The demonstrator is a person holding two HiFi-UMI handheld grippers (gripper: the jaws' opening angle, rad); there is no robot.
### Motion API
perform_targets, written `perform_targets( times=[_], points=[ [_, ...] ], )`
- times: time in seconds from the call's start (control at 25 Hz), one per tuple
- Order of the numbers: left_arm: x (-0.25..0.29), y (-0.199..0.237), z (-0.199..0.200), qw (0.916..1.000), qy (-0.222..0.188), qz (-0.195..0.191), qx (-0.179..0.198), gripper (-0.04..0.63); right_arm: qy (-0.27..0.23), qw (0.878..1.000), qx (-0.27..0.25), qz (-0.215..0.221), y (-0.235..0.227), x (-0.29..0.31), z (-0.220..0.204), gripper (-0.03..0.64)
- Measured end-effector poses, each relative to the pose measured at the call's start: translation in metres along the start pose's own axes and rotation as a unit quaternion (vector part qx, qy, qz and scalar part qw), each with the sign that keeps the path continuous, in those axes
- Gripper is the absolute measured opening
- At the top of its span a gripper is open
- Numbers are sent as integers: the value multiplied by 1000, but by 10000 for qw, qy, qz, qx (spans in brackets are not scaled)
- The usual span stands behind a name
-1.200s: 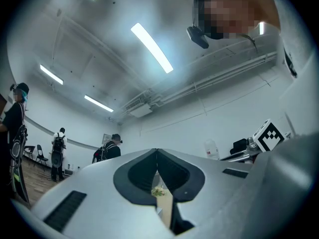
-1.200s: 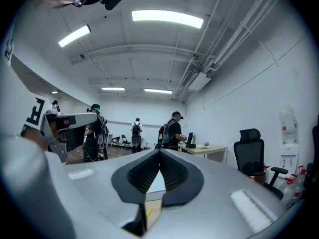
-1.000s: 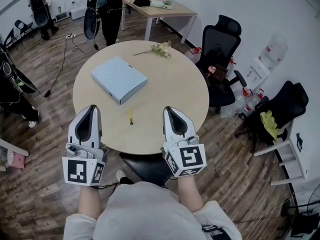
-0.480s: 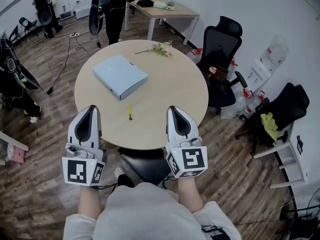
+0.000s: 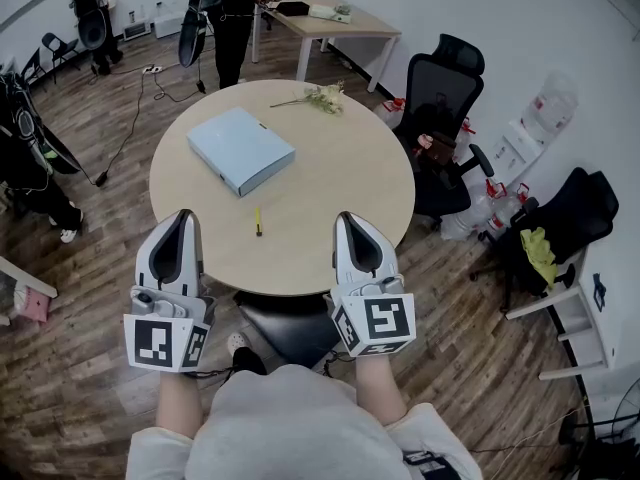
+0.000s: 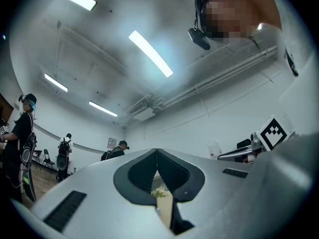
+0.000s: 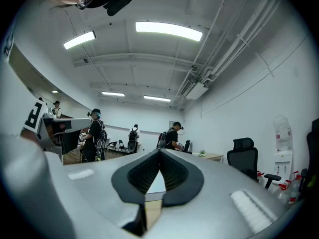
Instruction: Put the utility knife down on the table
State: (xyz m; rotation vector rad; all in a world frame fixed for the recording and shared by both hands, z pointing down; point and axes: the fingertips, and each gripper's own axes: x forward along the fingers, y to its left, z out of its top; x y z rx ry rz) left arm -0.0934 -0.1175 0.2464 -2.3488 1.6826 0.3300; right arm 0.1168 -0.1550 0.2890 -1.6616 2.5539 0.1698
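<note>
Over on the left, the left gripper (image 5: 183, 215) hovers at the near edge of the round worktop (image 5: 350, 168). Its jaws are pressed together at the tips with nothing between them (its own view shows only a sliver of worktop and the flowers through the gap lower down). Its marker cube (image 5: 165, 340) sits back by the person's forearm. Further across the worktop lies a flat, pale blue box (image 5: 240, 151), set at an angle.

Now the one that matters: the utility knife (image 5: 258, 222), a slim yellow thing, lies flat on the worktop. It is near the box's closest corner and between the two grippers, touching neither. At the far rim a small bunch of flowers (image 5: 320, 98) lies on its side.

Moving right, the right gripper (image 5: 346, 218) hangs over the near edge too, level with its partner, jaws closed on each other and empty. Its marker cube (image 5: 375, 323) faces up at the camera. Beyond the worktop on the right, a black office chair (image 5: 440, 88) stands on the wooden floor (image 5: 450, 298), with a second chair (image 5: 575, 203) further right. At the back, a person in dark clothes (image 5: 225, 18) stands beside a rectangular desk (image 5: 330, 23).
</note>
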Motion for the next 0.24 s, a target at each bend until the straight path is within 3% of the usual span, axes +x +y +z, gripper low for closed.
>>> perform_targets(
  times=[0.24],
  points=[
    [-1,-8,0,10000,-6,-28,-21,9,-15,10000,10,16,-3,-4,1,11]
  ],
)
